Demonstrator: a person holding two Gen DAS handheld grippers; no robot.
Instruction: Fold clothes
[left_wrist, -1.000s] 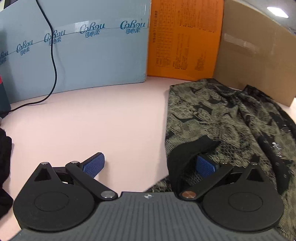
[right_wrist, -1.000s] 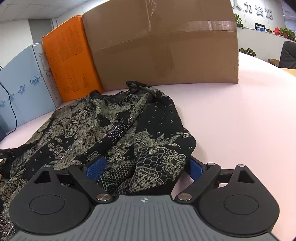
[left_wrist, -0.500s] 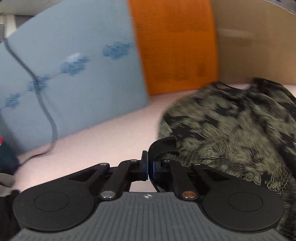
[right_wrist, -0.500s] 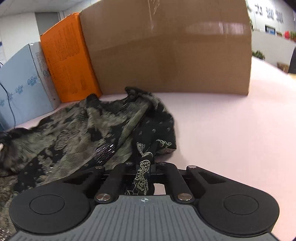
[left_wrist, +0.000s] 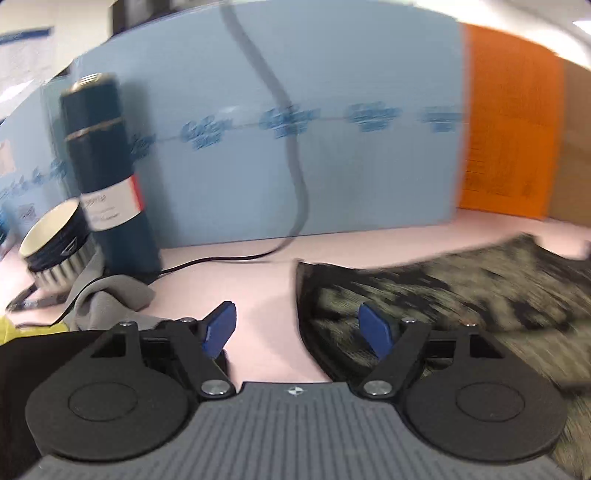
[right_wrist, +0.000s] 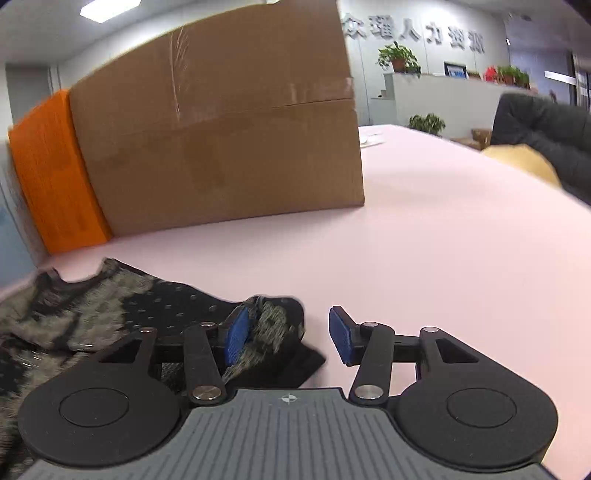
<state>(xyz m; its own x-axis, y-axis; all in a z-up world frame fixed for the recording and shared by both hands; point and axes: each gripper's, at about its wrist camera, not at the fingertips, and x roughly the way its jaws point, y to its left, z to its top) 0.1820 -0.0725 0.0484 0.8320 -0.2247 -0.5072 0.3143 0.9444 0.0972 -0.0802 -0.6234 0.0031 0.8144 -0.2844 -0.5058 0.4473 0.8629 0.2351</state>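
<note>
A black garment with an olive lace pattern (left_wrist: 461, 288) lies on the pink table (left_wrist: 258, 280). In the left wrist view its left edge lies between my fingers and under the right one. My left gripper (left_wrist: 299, 328) is open, holding nothing. In the right wrist view the same garment (right_wrist: 110, 310) lies at the lower left, and a bunched corner (right_wrist: 273, 332) rests against the left blue pad (right_wrist: 236, 339). My right gripper (right_wrist: 288, 336) is open, with bare table under its right finger.
A blue box (left_wrist: 295, 129) with a black cable (left_wrist: 288, 147), an orange box (left_wrist: 509, 125) and a brown cardboard box (right_wrist: 221, 129) stand along the back. A dark bottle (left_wrist: 107, 177), a cup (left_wrist: 55, 240), and grey cloth (left_wrist: 110, 299) sit at the left.
Both grippers were open, shut on garment edges half a second ago, and have now opened and let go. Both views swung outward; the garment now lies flatter and more spread out.
</note>
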